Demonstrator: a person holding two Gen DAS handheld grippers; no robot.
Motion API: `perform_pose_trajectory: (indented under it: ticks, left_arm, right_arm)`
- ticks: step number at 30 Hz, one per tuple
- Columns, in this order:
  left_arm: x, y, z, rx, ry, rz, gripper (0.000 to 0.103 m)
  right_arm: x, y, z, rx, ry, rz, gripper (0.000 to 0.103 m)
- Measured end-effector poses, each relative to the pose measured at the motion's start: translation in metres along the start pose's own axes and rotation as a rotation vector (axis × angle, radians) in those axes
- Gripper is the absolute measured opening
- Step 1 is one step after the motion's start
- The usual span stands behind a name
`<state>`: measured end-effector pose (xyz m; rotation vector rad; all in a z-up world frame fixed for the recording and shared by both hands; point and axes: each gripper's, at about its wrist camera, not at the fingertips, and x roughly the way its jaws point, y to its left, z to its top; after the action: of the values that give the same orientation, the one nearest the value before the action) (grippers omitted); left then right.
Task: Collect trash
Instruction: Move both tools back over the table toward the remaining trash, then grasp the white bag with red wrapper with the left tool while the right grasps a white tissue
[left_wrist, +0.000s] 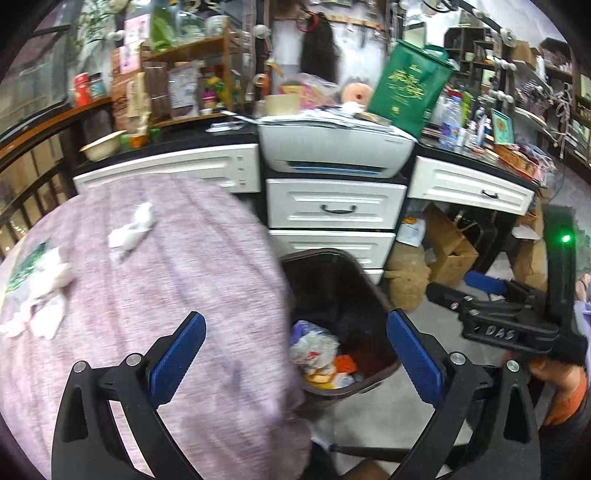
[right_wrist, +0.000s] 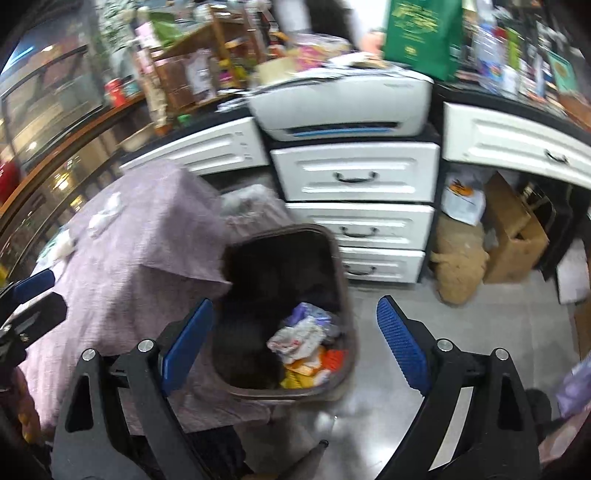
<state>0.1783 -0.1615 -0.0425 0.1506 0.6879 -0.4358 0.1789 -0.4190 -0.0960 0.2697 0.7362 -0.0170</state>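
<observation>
The left tongs (left_wrist: 295, 354) stand wide with nothing between their blue pads, and just ahead of them and below is the dark trash bin (left_wrist: 373, 280), with crumpled wrappers (left_wrist: 317, 350) lying inside. The right tongs (right_wrist: 295, 339) are also wide and empty, above the same bin (right_wrist: 341, 258). To the left of the left tongs the surface with a lilac cloth (left_wrist: 192, 280) still carries a white crumpled tissue (left_wrist: 133, 229) and further paper scraps (left_wrist: 40, 295) well apart from it.
</observation>
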Motion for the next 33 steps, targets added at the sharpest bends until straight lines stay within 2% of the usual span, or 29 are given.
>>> perform_pose_trajectory:
  ticks: [8,17,21,24,30,33]
  left_arm:
    - [-0.027,0.08,-0.019,-0.095,0.013,0.122,0.097]
    - [-0.055,0.165,-0.041,-0.214,0.018,0.244,0.097]
    - [-0.063,0.201,-0.048,-0.287,0.016,0.28,0.097]
    - [-0.064,0.226,-0.047,-0.32,0.017,0.313,0.091]
    - [-0.046,0.261,-0.039,-0.392,0.051,0.308,0.086]
    - [-0.032,0.268,-0.031,-0.391,0.062,0.311,0.083]
  right_arm:
    - [0.004,0.072,0.015,-0.116,0.017,0.138,0.089]
    - [0.017,0.165,0.017,-0.28,0.079,0.29,0.089]
    - [0.023,0.2,0.014,-0.364,0.089,0.319,0.089]
    - [0.03,0.223,0.017,-0.398,0.099,0.339,0.089]
    - [0.048,0.25,0.028,-0.416,0.124,0.353,0.089]
    - [0.053,0.255,0.031,-0.423,0.127,0.346,0.089]
